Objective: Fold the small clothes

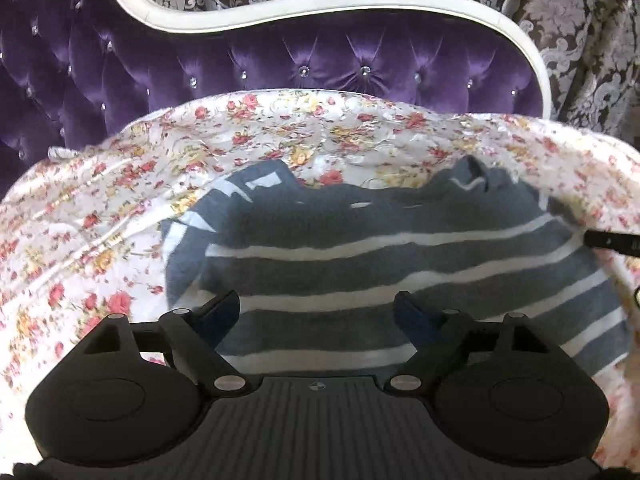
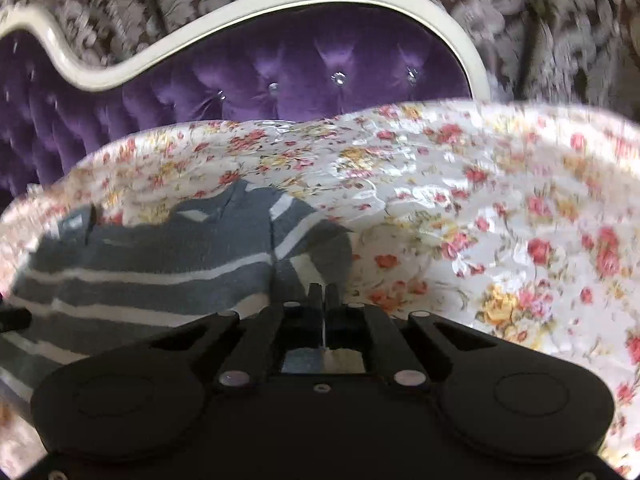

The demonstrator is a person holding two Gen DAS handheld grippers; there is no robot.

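Observation:
A small grey garment with white stripes (image 1: 380,264) lies spread on the floral bedspread (image 1: 100,208). My left gripper (image 1: 320,312) is open just above the garment's near part, with its fingers apart and nothing between them. In the right wrist view the same garment (image 2: 140,276) lies to the left. My right gripper (image 2: 324,294) has its fingers pressed together at the garment's right edge, and a thin strip of cloth seems to be pinched between them. The right gripper's tip (image 1: 612,240) shows at the right edge of the left wrist view.
A purple tufted headboard (image 1: 280,60) with a cream frame stands behind the bed. Patterned grey curtains (image 1: 580,40) hang behind it. The floral bedspread (image 2: 500,220) stretches to the right of the garment. The right wrist view is blurred by motion.

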